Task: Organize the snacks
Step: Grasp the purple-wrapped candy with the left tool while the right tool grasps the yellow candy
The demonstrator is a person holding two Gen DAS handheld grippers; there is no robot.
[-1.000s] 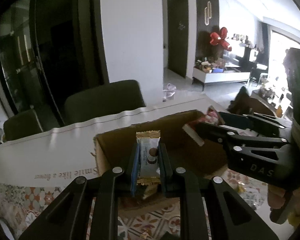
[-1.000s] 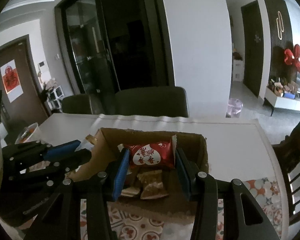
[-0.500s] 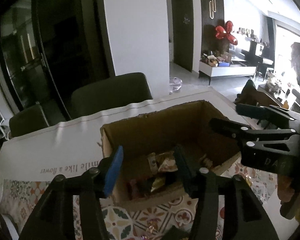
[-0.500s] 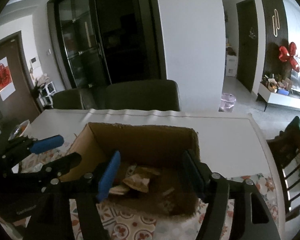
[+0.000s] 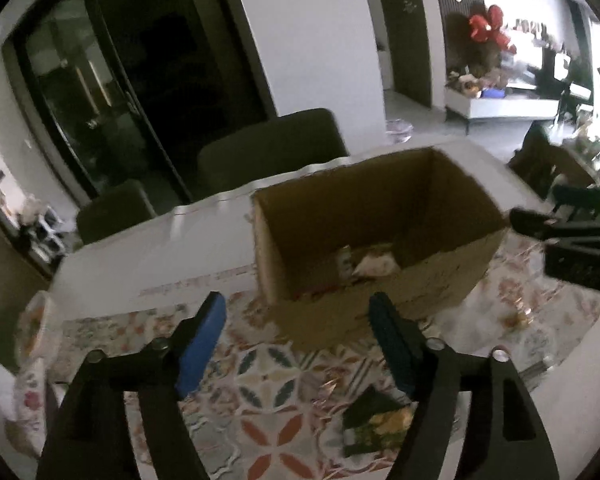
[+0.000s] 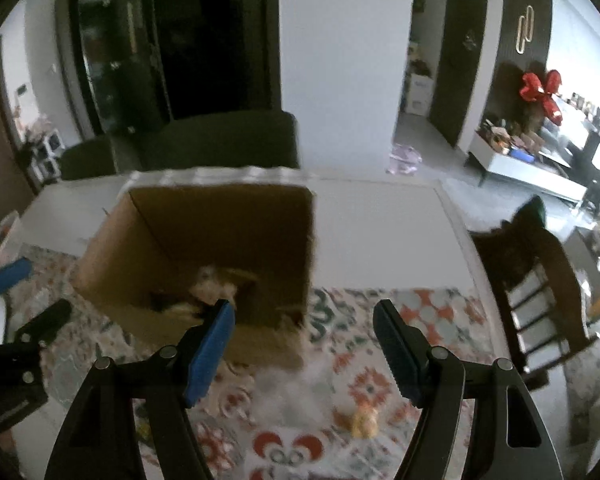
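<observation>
An open cardboard box [image 5: 380, 208] [image 6: 220, 220] stands on the patterned tablecloth, with several wrapped snacks [image 5: 374, 262] [image 6: 212, 284] on its bottom. My left gripper [image 5: 296, 304] hovers in front of the box's near wall; its jaws are opening and nothing is between them. My right gripper [image 6: 304, 308] is open and empty, off the box's near right corner. A green and yellow packet [image 5: 374, 424] lies loose on the cloth below the left gripper's right finger. A small yellow snack [image 6: 364, 420] lies on the cloth under the right gripper.
The cloth [image 5: 268, 364] covers the near part of a white table [image 6: 380, 232]. Dark chairs [image 5: 272, 148] stand behind the table and a wooden chair [image 6: 540, 280] at its right. A bowl [image 5: 32, 328] sits at the left edge.
Both grippers let go of their packets, a wafer pack on the left and a red heart pack on the right, over the box. Both opened wide and drew back to the near side.
</observation>
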